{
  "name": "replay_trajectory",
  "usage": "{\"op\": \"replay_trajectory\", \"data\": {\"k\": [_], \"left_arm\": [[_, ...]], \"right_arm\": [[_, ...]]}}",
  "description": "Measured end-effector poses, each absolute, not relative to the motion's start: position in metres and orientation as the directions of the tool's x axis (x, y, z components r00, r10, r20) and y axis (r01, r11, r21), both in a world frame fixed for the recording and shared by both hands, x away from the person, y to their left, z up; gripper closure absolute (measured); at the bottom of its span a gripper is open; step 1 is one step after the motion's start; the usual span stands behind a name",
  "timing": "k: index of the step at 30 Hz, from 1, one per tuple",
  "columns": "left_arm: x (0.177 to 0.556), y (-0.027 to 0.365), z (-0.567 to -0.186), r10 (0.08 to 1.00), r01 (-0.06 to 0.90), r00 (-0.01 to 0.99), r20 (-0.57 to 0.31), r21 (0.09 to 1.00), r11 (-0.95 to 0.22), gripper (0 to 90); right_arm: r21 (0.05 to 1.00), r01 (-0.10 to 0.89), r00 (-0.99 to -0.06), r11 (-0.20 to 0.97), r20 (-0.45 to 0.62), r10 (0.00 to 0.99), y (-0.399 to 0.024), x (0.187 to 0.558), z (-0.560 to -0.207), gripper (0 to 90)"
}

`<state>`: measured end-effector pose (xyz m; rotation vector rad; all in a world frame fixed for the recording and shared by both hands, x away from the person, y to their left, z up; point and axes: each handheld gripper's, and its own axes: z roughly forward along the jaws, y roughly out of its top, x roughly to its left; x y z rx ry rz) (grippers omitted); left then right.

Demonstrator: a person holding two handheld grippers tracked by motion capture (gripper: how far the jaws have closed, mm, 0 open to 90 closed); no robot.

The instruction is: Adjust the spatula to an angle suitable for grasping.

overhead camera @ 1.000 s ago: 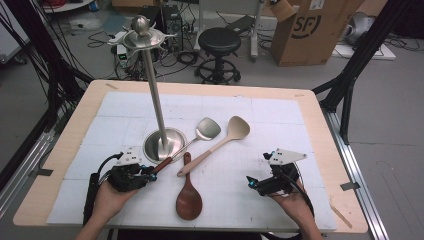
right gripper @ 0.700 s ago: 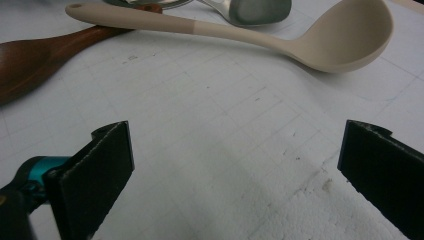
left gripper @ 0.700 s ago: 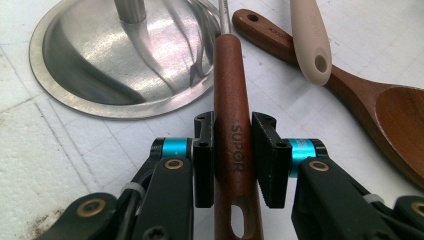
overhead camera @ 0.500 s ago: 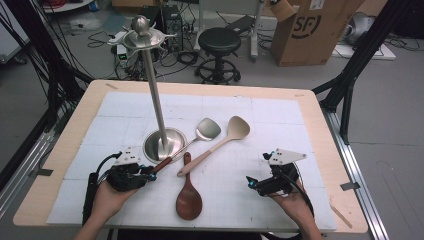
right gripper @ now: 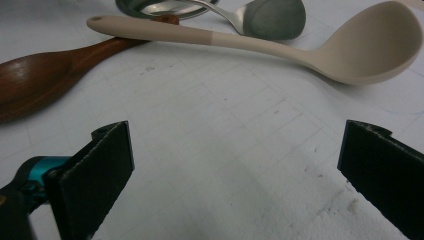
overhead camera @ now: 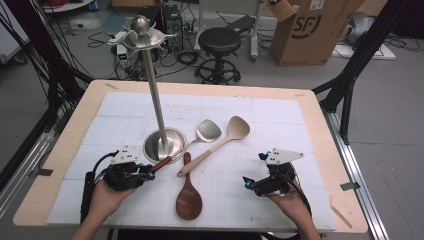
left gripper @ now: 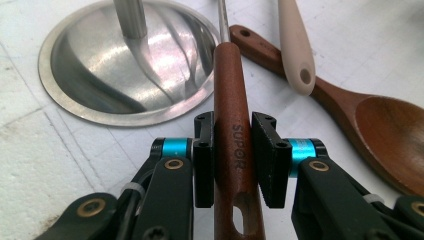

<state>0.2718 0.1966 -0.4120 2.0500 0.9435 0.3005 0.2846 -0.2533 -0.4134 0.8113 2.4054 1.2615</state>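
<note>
My left gripper is shut on the brown handle of a steel spatula, with both pads pressed on the handle's sides just in front of its hanging hole. The spatula's thin shaft runs over the rim of the utensil stand's round steel base. My right gripper rests open on the mat at the front right, nothing between its pads. A beige ladle and a dark wooden spoon lie between the two grippers.
The stand's tall pole rises from the base to a hooked top disc. The ladle's handle crosses over the wooden spoon's handle. A white gridded mat covers the wooden table. Behind the table stand a stool and a cardboard box.
</note>
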Motion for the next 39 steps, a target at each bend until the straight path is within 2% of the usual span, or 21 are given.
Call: {"op": "replay_trajectory", "data": {"k": [13,39], "left_arm": [[0.272,0.196,-0.405,0.705,0.514,0.698,-0.128,0.775,-0.368,72.7],[0.278,0.191,-0.39,0.674,0.513,0.725,-0.142,0.764,-0.391,72.7]], "right_arm": [[0.838,0.329,-0.822,0.434,0.028,0.569,-0.235,0.293,-0.407,0.3],[0.832,0.248,-0.916,0.496,0.035,0.4,-0.147,0.333,-0.394,0.4]]}}
